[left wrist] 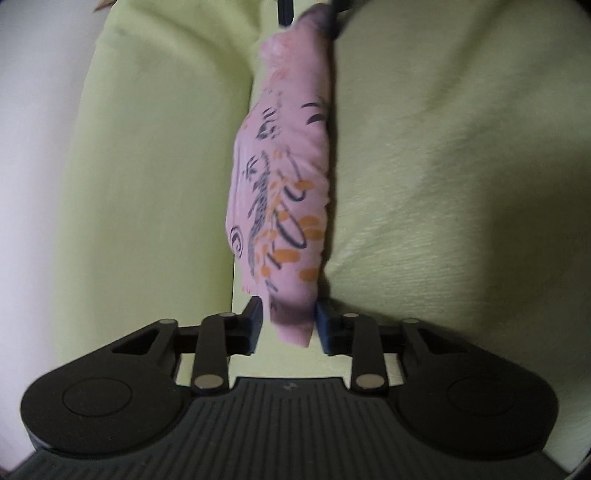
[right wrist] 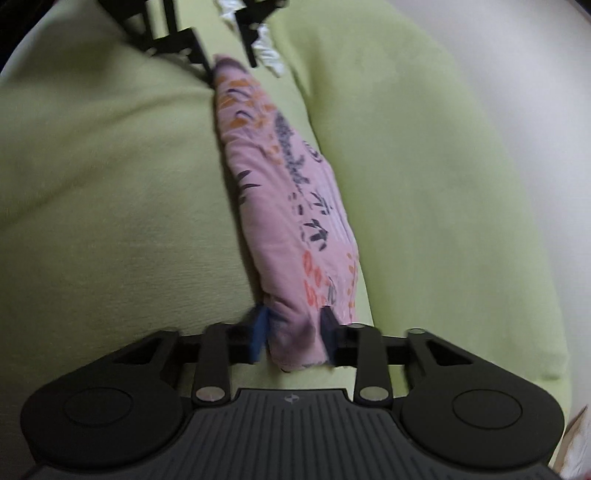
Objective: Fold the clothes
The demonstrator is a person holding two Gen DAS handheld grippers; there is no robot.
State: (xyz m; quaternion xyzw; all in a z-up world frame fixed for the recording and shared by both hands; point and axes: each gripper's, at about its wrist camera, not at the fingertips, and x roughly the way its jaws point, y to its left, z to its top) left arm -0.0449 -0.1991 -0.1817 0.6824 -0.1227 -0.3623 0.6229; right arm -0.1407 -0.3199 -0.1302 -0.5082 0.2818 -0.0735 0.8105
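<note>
A pink garment with dark and orange floral print [left wrist: 280, 177] hangs stretched in a narrow band between my two grippers, above a light green cloth surface [left wrist: 129, 184]. My left gripper [left wrist: 289, 325] is shut on one end of the garment. My right gripper [right wrist: 295, 334] is shut on the other end of the same garment [right wrist: 288, 206]. In the right wrist view the left gripper [right wrist: 207, 59] shows at the far end of the band. In the left wrist view the right gripper [left wrist: 317, 18] shows dimly at the top.
The green cloth [right wrist: 92, 184] covers the surface under both grippers. A white wall or floor [right wrist: 535, 129] lies beyond its edge. A crumpled white item [right wrist: 269, 51] lies at the far end in the right wrist view.
</note>
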